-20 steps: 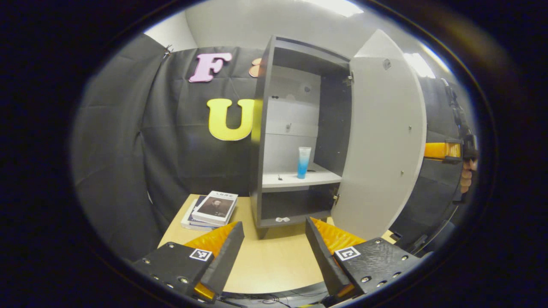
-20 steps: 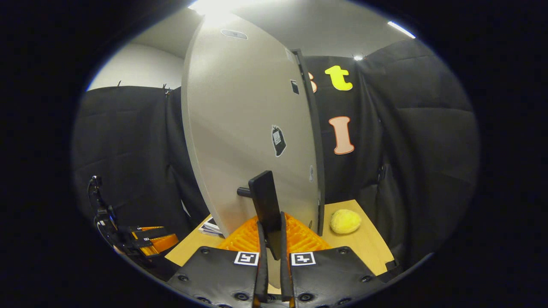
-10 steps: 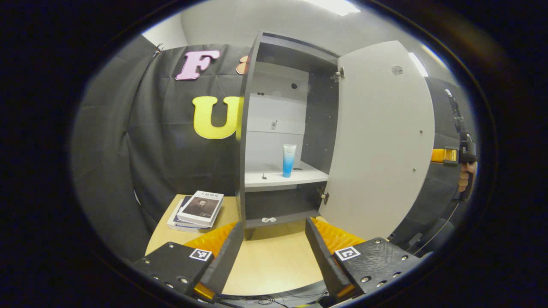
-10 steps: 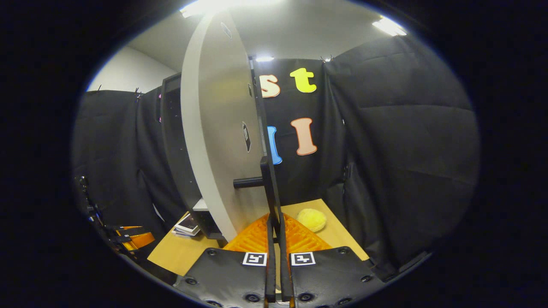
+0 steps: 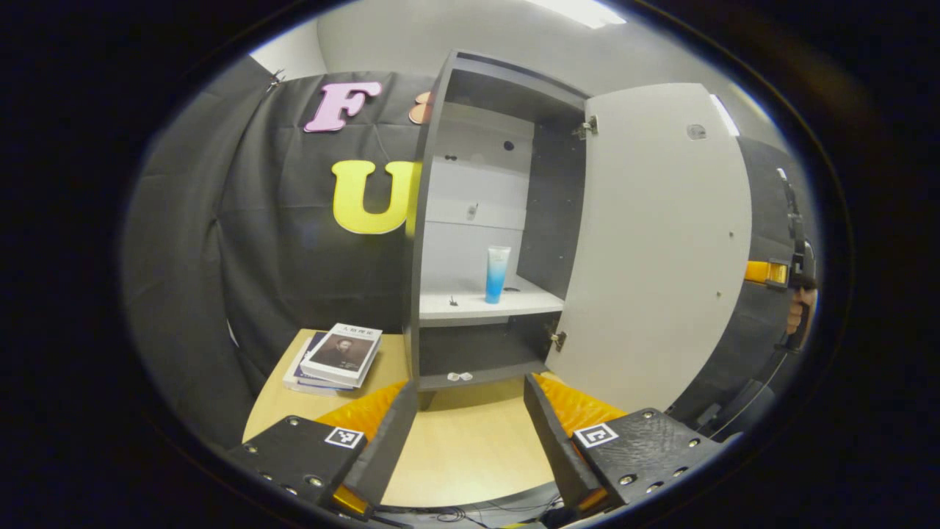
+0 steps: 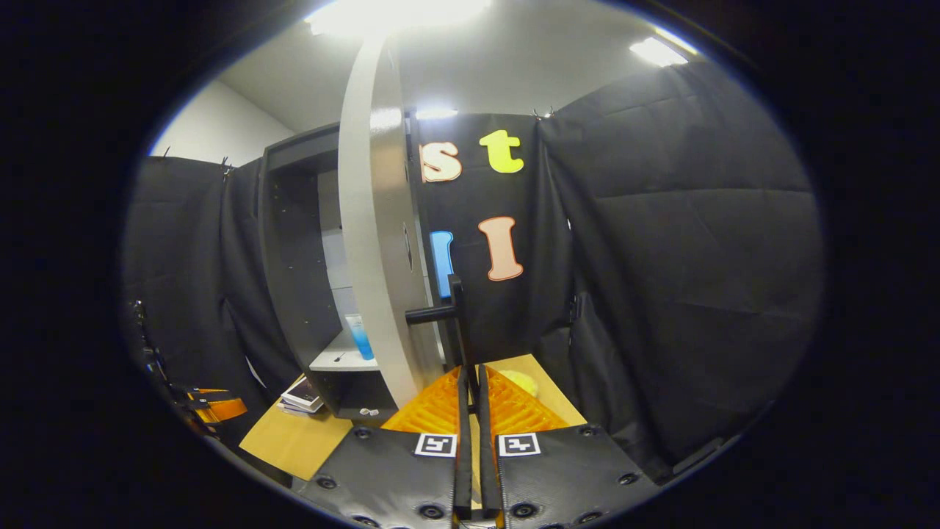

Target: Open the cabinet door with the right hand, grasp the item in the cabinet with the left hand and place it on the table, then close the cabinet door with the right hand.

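Note:
The dark cabinet [image 5: 429,220] stands on the wooden table [image 5: 470,448], its white door [image 5: 653,250] swung wide to the right. A blue and white tube [image 5: 496,274] stands upright on the white middle shelf [image 5: 485,307]; the same tube [image 6: 360,336] shows past the door's edge [image 6: 371,242] in the right gripper view. My left gripper [image 5: 468,419] hovers open over the table in front of the cabinet, nothing between its fingers. My right gripper [image 6: 470,382] is shut on the door's black handle [image 6: 457,323]. That gripper [image 5: 767,272] also appears beyond the door, held by a hand [image 5: 797,312].
A stack of books [image 5: 338,356] lies on the table left of the cabinet. A yellow fuzzy ball [image 6: 523,380] sits on the table behind the door, partly hidden by my right gripper. Two small white bits [image 5: 460,377] lie on the cabinet's bottom ledge. Black cloth walls surround the table.
The right gripper has pulled the door further open, from facing its camera to nearly edge-on. The cabinet interior and tube came into the right gripper view. The left gripper stayed open, barely shifting.

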`<move>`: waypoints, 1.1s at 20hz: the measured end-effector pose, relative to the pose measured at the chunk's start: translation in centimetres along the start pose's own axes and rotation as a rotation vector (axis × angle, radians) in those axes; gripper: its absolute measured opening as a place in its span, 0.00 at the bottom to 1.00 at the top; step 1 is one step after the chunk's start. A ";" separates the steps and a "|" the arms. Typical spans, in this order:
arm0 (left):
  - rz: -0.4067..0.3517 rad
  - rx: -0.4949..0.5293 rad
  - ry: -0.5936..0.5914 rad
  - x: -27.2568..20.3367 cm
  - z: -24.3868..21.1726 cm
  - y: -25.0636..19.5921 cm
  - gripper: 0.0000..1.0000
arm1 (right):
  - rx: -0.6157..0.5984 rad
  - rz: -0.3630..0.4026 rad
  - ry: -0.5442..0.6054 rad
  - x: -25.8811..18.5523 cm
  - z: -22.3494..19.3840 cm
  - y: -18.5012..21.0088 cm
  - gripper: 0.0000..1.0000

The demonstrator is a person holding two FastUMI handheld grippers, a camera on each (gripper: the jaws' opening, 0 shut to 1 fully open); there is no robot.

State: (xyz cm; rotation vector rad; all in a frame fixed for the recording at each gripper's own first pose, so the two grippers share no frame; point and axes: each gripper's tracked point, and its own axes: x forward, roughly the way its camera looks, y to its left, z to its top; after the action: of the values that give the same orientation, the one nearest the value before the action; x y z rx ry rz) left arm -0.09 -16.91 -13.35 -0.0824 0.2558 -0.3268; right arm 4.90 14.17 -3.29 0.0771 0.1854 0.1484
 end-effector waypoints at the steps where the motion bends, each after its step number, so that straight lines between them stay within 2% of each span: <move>1: -0.002 0.004 -0.002 0.2 0.2 -0.1 0.87 | 0.021 0.022 -0.007 -0.2 0.1 0.5 0.07; 2: -0.006 0.004 -0.003 0.2 0.4 -0.1 0.87 | 0.040 0.029 -0.016 0.0 0.3 0.9 0.06; 7: -0.044 0.014 -0.006 2.2 0.8 -0.9 0.88 | 0.059 -0.068 -0.043 -0.7 0.7 -1.2 0.06; 10: -0.069 0.039 -0.011 3.4 1.3 -1.7 0.88 | 0.065 -0.138 -0.058 -0.8 0.7 -2.7 0.06; 16: -0.100 0.059 -0.008 7.1 2.4 -3.5 0.88 | 0.092 -0.295 -0.020 -2.2 -0.2 -5.8 0.06; 17: -0.103 0.064 -0.008 7.8 2.6 -3.9 0.88 | 0.106 -0.299 -0.014 0.1 -0.2 -6.7 0.05; 18: -0.105 0.069 -0.009 8.5 2.8 -4.2 0.88 | 0.112 -0.301 0.003 -1.8 -0.5 -6.0 0.04; 19: -0.104 0.073 -0.009 9.3 3.0 -4.5 0.87 | 0.105 -0.298 0.021 -1.2 -0.7 -5.8 0.02; 22: -0.094 0.072 -0.004 11.7 3.4 -5.1 0.87 | 0.096 -0.366 -0.023 -0.8 0.5 -7.9 0.00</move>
State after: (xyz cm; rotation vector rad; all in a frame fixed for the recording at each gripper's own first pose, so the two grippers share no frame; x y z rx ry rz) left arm 9.93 -25.40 -12.19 -0.0243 0.2363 -0.4286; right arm 5.28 6.23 -3.36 0.1386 0.1804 -0.2264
